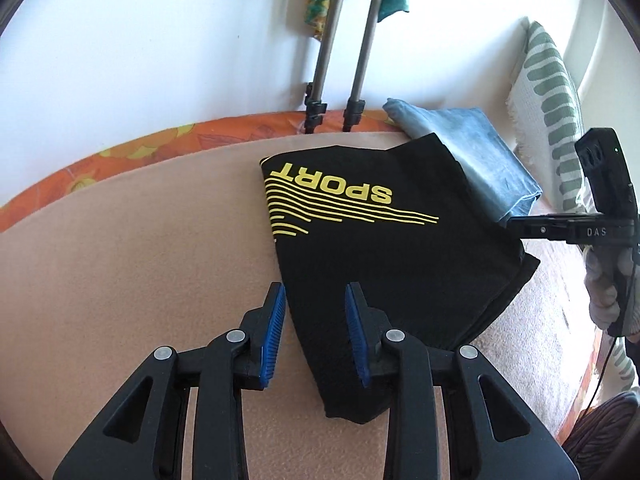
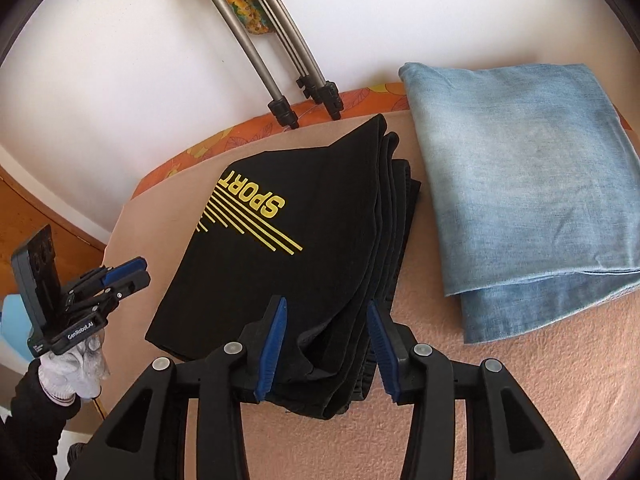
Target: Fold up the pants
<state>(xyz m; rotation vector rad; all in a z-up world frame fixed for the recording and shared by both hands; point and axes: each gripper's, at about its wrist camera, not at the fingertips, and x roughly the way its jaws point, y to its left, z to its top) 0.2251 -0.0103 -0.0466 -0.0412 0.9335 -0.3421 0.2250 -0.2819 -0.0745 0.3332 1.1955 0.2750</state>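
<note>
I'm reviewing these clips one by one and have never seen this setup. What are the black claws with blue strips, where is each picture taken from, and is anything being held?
There is no robot here. A person holds a hand-operated two-finger gripper in each hand, and a fisheye camera on each looks forward along its fingers. One picture comes from the left gripper, the other from the right gripper; each also shows the other tool off to the side, gripped by a white-gloved hand.

On the beige padded surface lie folded black pants with yellow SPORT lettering and, beside them, a folded light-blue denim garment. Metal tripod legs stand against the white wall behind.

Both grippers have their jaws apart. The blue pads straddle the near edge of the black pants without pinching it, so nothing is held.
</note>
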